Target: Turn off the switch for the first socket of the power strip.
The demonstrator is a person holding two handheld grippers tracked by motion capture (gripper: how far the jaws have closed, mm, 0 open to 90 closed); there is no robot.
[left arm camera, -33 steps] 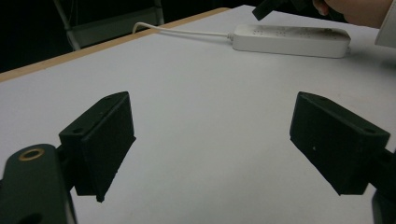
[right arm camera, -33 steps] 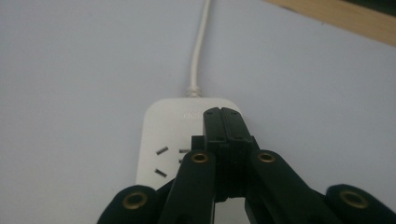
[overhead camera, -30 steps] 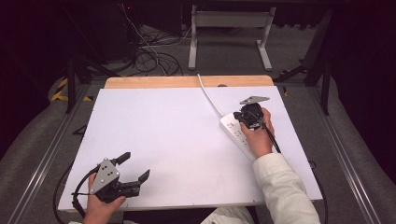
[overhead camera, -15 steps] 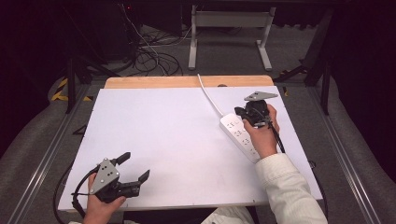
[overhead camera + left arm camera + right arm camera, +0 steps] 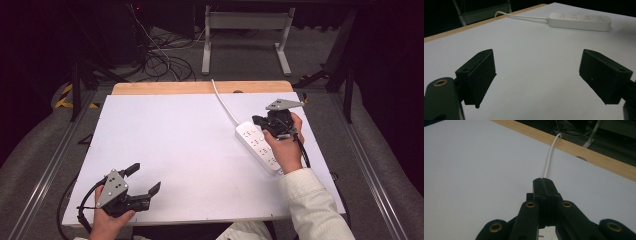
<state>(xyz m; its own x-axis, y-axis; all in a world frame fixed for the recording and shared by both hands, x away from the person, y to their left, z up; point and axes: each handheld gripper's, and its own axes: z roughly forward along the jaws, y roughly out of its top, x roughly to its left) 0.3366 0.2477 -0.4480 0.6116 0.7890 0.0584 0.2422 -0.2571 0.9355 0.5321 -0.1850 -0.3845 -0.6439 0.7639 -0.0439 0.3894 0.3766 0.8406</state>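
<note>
A white power strip [image 5: 257, 145] lies on the right side of the white table [image 5: 175, 135], and its white cord [image 5: 225, 102] runs off the far edge. My right gripper [image 5: 258, 120] hovers over the strip's far end. Its jaws have just been opening a little, but in the right gripper view [image 5: 542, 180] the pads still sit together with nothing between them, pointing along the cord [image 5: 549, 157]. My left gripper [image 5: 148, 176] rests at the front left corner, open and holding nothing. In the left gripper view its jaws [image 5: 536, 75] stand wide apart, with the power strip [image 5: 579, 21] far ahead.
A wooden strip [image 5: 200, 88] borders the table's far edge. Beyond it are a metal stand [image 5: 245, 40] and tangled cables [image 5: 160, 55] on the dark floor. Black cables trail from both grippers.
The right hand has lifted its gripper a little and shifted it slightly right above the strip's far end. The left gripper has stayed in place.
</note>
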